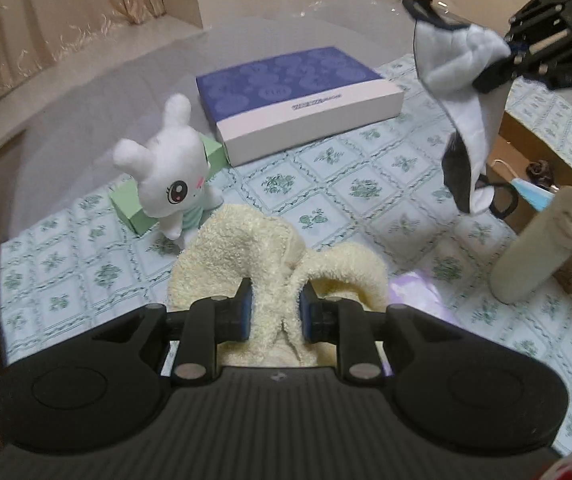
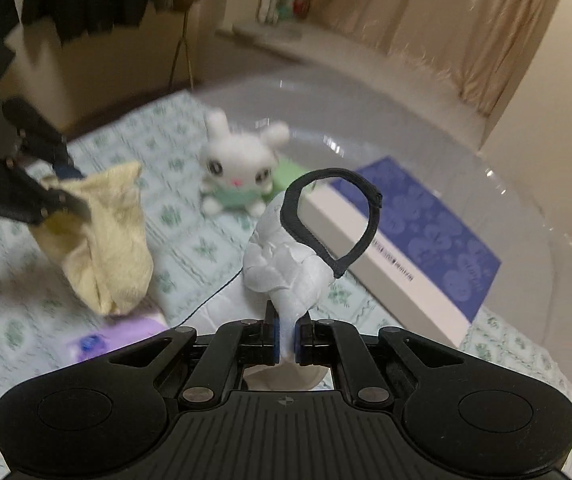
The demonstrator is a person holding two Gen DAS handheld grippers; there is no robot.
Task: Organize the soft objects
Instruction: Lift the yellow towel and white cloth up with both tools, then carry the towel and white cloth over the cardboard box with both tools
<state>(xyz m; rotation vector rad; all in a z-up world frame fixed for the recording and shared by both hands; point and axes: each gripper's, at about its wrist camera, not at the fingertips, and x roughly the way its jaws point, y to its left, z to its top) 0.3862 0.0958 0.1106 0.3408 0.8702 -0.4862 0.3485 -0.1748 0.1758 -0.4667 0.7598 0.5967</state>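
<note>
A: Item one, left tool (image 1: 274, 312)?
B: Clamped on a cream towel (image 1: 246, 248), bunched, lifted off the table (image 1: 86, 280), near edge

A: Item two, right tool (image 2: 286, 340)?
B: Pinched together on a white cloth mask (image 2: 286, 256) with black ear loops; mask hangs in the air at the right, above the patterned cloth

A: Items on the table?
B: White plush rabbit (image 1: 166, 184), upright, far left, touching a green block (image 1: 130, 204) behind it. Blue-topped box (image 1: 298, 96), flat, far centre. Beige bottle (image 1: 534, 248), near right, leaning at a cardboard box (image 1: 546, 148). Lilac packet (image 2: 126, 336), near, under the towel
</note>
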